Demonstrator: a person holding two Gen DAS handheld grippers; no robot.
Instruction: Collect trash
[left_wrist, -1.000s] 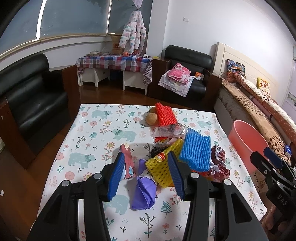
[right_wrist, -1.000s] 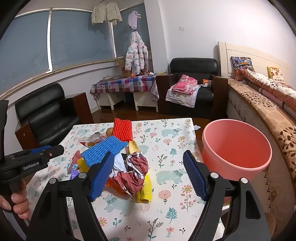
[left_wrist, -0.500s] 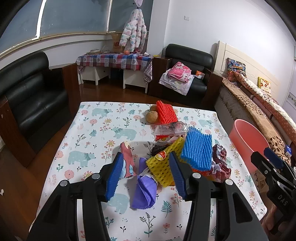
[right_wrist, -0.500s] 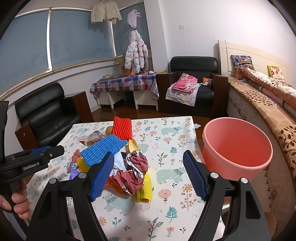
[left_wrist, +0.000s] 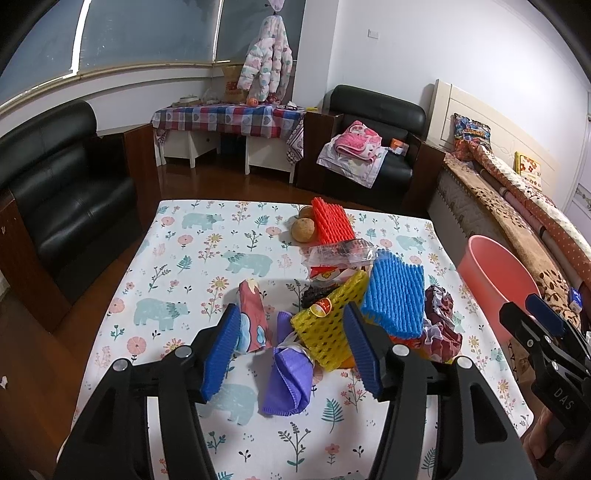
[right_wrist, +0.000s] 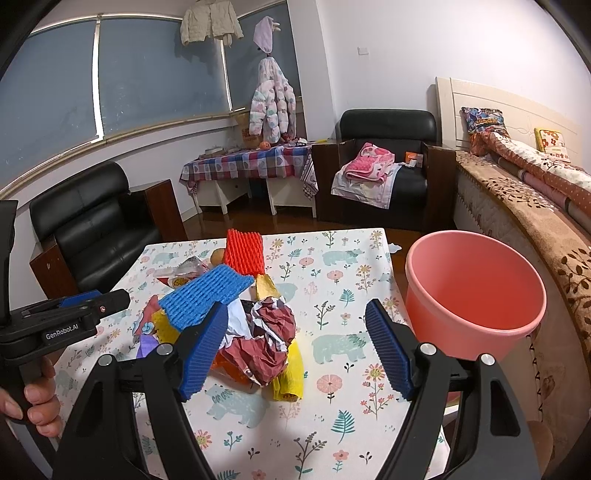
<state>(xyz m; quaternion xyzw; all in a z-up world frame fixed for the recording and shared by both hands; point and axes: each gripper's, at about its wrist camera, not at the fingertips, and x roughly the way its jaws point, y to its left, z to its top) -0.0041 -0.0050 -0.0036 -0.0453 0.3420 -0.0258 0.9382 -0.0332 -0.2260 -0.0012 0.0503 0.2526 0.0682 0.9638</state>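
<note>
In the left wrist view, the left gripper is seen spread above the near edge of the trash pile; its jaws have just been opening wider than a second ago, and nothing is pinched between them. A purple cloth and a yellow foam net are framed in the gap, with a blue foam net to the right and two round fruits at the far end, shown clearly only here. In the right wrist view, the right gripper is held spread and empty, unchanged, over crumpled dark red paper. The pink bucket, beside the table's right edge, is seen empty inside.
</note>
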